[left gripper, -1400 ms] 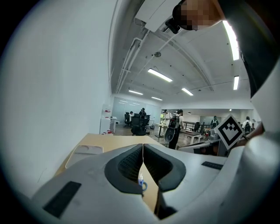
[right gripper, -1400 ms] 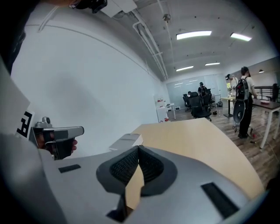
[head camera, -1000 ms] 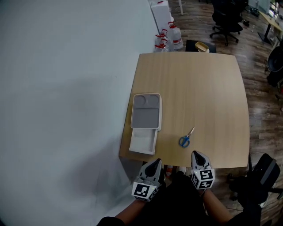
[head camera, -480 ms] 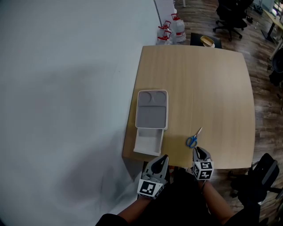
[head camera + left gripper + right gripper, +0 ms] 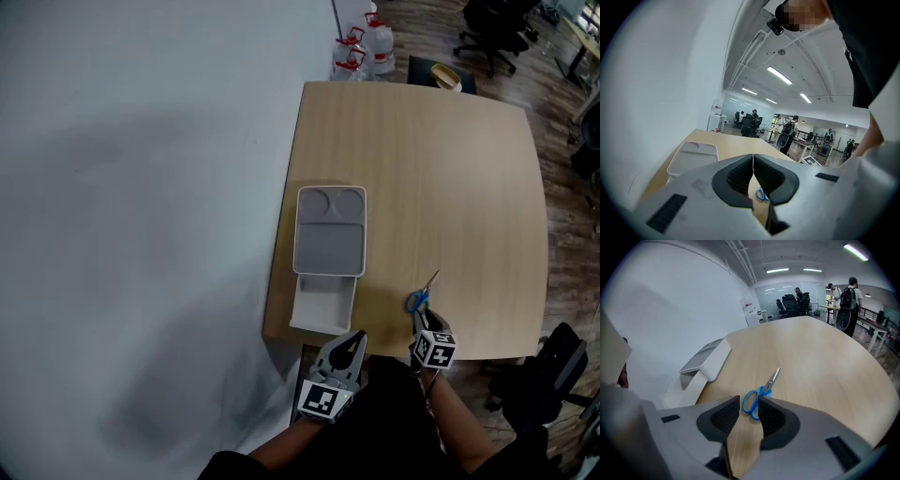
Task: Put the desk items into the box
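Note:
Blue-handled scissors [image 5: 421,295] lie near the table's front edge, blades pointing away from me. My right gripper [image 5: 419,321] sits just behind their handles. In the right gripper view the scissors [image 5: 761,390] lie right beyond the jaw tips of the right gripper [image 5: 749,404]; its jaws are opening with only bare table between them. The white box [image 5: 323,303] stands open at the table's left edge, its grey lid [image 5: 330,232] lying over its far part. My left gripper [image 5: 354,339] hangs off the front edge, shut and empty. The left gripper [image 5: 753,158] shows pads pressed together.
The wooden table [image 5: 450,169] ends just before my grippers. Water jugs [image 5: 361,47] and office chairs [image 5: 497,28] stand beyond its far side. A dark bag [image 5: 553,375] lies on the floor at the right. A white wall runs along the left.
My right gripper has moved forward from off the table's front edge up to the scissors' handles. The left gripper has stayed by the front edge.

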`<state>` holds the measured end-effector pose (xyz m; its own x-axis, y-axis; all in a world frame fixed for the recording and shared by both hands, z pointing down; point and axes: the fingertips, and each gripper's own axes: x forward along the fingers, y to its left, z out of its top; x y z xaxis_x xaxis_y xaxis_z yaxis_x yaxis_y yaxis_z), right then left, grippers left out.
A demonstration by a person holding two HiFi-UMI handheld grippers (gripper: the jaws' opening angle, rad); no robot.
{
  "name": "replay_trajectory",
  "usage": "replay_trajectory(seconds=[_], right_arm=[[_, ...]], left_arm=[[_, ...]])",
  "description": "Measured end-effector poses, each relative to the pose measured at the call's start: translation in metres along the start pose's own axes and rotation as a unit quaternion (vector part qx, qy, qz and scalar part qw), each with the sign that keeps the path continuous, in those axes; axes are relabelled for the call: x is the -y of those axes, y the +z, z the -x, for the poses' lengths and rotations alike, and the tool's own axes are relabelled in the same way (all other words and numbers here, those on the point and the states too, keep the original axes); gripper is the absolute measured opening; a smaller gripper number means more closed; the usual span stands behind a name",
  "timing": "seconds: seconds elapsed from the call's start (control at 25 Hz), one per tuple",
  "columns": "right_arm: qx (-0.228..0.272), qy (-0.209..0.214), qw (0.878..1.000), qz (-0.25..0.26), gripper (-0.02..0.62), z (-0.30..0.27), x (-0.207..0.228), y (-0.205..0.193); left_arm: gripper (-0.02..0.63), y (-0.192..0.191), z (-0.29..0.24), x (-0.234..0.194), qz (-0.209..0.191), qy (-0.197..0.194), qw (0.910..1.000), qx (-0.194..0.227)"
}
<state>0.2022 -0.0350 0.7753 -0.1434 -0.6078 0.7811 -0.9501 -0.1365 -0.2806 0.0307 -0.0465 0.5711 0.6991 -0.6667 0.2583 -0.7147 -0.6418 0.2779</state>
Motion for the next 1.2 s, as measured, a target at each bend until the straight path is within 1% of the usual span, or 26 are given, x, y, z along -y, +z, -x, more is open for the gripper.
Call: replay_trajectory(seconds=[0.24, 0.4, 0.56, 0.6, 0.64, 0.72, 0.84, 0.92, 0.96, 1.2], right_arm=[[-0.024, -0.045, 0.998, -0.048, 0.209, -0.026, 0.017, -0.012], [-0.033, -0.063, 0.995, -0.064, 0.212, -0.039, 0.020, -0.015], [-0.038, -0.079, 0.988, -0.123, 0.223, -0.044, 0.022, -0.016], [-0.040, -0.085, 0.986, -0.135, 0.222, -0.045, 0.023, -0.016], [-0.042, -0.092, 0.985, -0.138, 0.222, -0.047, 0.023, -0.015], [-0.047, -0.106, 0.985, -0.125, 0.222, -0.050, 0.025, -0.015], [-0.051, -0.130, 0.984, -0.109, 0.196, -0.051, 0.029, -0.017], [-0.052, -0.142, 0.983, -0.102, 0.164, -0.050, 0.032, -0.018], [-0.052, -0.145, 0.983, -0.101, 0.152, -0.050, 0.033, -0.018], [-0.040, -0.137, 0.984, -0.103, 0.146, -0.049, 0.034, -0.019]], left_arm=[[0.015, -0.011, -0.002, -0.009, 0.005, -0.018, 0.9998, -0.011], [0.015, -0.003, -0.009, -0.016, 0.009, -0.031, 0.9993, -0.018], [0.015, -0.006, -0.012, -0.032, 0.020, -0.036, 0.9988, -0.026], [0.015, -0.005, -0.013, -0.038, 0.030, -0.034, 0.9987, -0.026], [0.015, -0.003, -0.014, -0.046, 0.038, -0.030, 0.9985, -0.024], [0.015, -0.005, -0.014, -0.062, 0.035, -0.023, 0.9989, -0.022], [0.015, -0.007, -0.015, -0.079, 0.028, -0.015, 0.9993, -0.022], [0.015, -0.007, -0.014, -0.085, 0.029, -0.011, 0.9993, -0.022], [0.015, -0.007, -0.014, -0.087, 0.030, -0.010, 0.9992, -0.022], [0.015, -0.006, -0.011, -0.093, 0.035, -0.006, 0.9992, -0.020]])
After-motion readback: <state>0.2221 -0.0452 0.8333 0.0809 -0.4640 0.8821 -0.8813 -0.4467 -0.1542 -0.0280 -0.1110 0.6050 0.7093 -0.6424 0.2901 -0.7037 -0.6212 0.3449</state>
